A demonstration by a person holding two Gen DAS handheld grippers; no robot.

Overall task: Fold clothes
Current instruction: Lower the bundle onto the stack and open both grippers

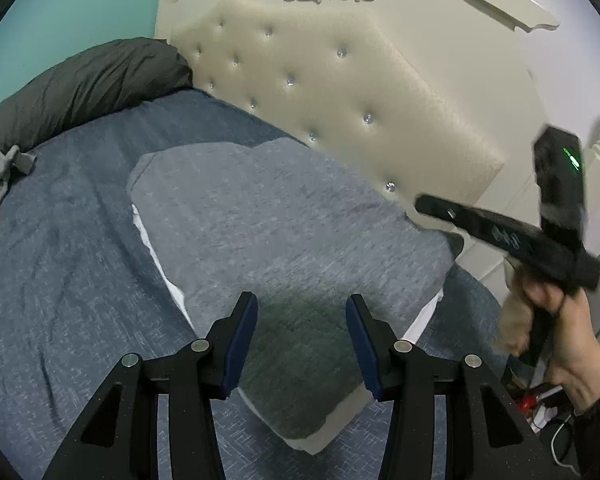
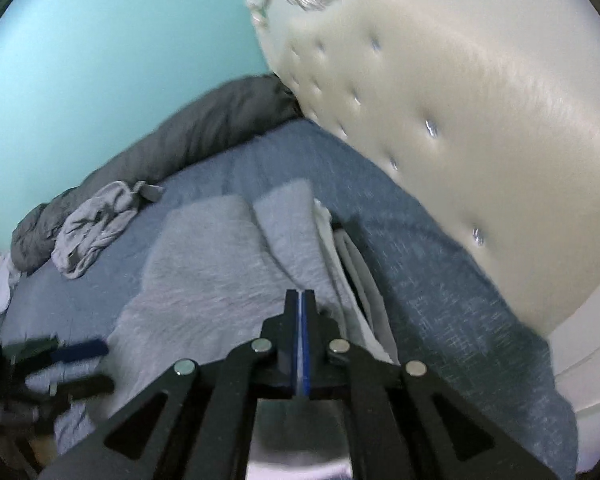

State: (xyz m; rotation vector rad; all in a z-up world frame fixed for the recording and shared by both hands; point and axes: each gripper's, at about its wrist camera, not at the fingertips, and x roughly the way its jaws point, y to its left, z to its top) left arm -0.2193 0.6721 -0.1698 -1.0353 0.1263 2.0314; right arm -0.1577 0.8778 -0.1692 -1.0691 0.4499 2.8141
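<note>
Nearest your left wrist camera: the left gripper (image 1: 302,336), jaws standing partly apart with nothing between them, poised over the near end of the grey garment (image 1: 284,240). No contact with the cloth is visible.

Your right gripper (image 2: 299,300) has its jaws fully together, blue pads face to face. It sits at the garment's edge, but whether any cloth is pinched between the pads cannot be told from either view. In the left wrist view the same gripper appears blurred at the right, held in your right hand (image 1: 556,320) beyond the garment's far right corner.

Garment: light grey heathered fabric, lying spread on the blue bed cover (image 1: 68,248), roughly mid-bed, with its far end near the headboard (image 1: 340,92). White lining or an under-layer shows along its left and right edges. In the right wrist view the cloth shows a raised fold running away from the gripper.

Other items: a second, crumpled grey garment (image 2: 96,228) lies well apart toward the far side of the bed, beside a dark grey duvet roll (image 1: 84,80) that runs along the teal wall (image 2: 100,40). The headboard is cream, tufted, with shiny buttons.
</note>
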